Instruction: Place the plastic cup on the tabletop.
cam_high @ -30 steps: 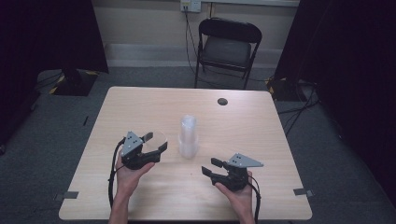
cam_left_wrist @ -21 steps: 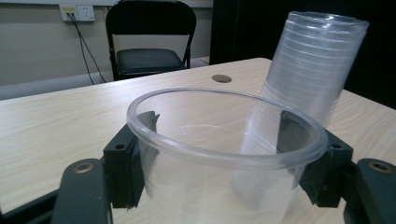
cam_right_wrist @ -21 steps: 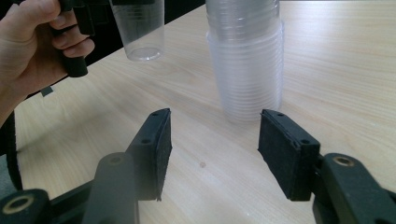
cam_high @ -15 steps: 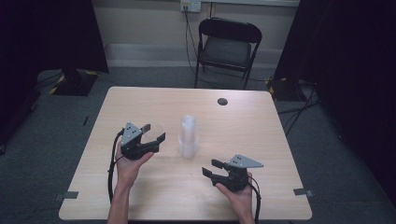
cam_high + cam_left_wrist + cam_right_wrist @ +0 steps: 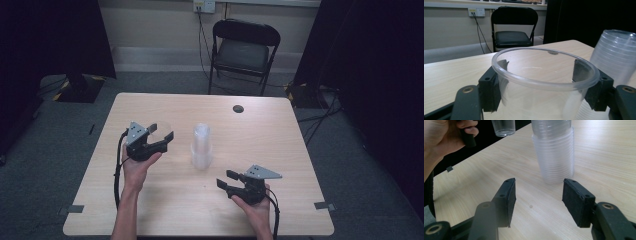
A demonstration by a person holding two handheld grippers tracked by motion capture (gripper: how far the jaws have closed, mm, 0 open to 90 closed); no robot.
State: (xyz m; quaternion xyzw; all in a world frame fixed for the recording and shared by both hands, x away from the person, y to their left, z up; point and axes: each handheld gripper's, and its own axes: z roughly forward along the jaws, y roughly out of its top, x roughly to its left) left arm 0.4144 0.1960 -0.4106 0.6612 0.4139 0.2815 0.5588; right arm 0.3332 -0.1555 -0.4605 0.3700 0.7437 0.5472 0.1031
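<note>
Left gripper [image 5: 161, 134] lifted away, clear cup [image 5: 544, 82] between its jaws

I see bare wooden table [image 5: 280, 135] on every side of the clear cup stack [image 5: 201, 146] standing mid-table between my hands, with a small dark disc [image 5: 238, 108] lying near the far edge.
</note>
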